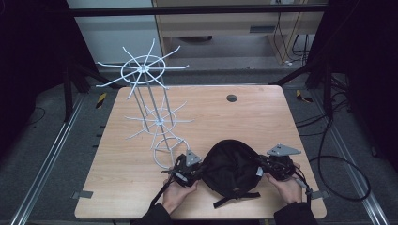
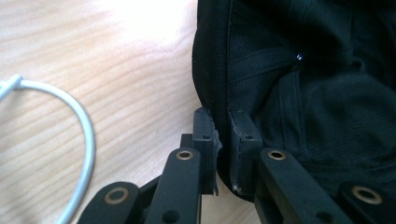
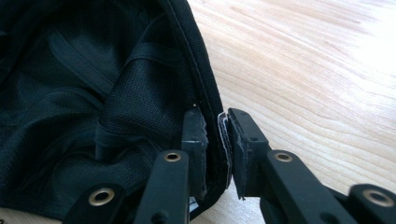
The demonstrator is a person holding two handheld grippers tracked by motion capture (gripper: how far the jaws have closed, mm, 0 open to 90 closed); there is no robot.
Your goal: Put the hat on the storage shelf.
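We pinch the black cap (image 1: 231,168), lying upside down at the table's (image 1: 263,117) near edge, by opposite rims: left gripper (image 2: 223,140) and right gripper (image 3: 212,140) both clamp its edge, so the cap spreads open. Beyond waits the white wire rack (image 1: 149,93).

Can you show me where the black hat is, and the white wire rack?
black hat (image 1: 230,166), high view, on its inner crown.
white wire rack (image 1: 143,69), high view, on the top ring's hub.
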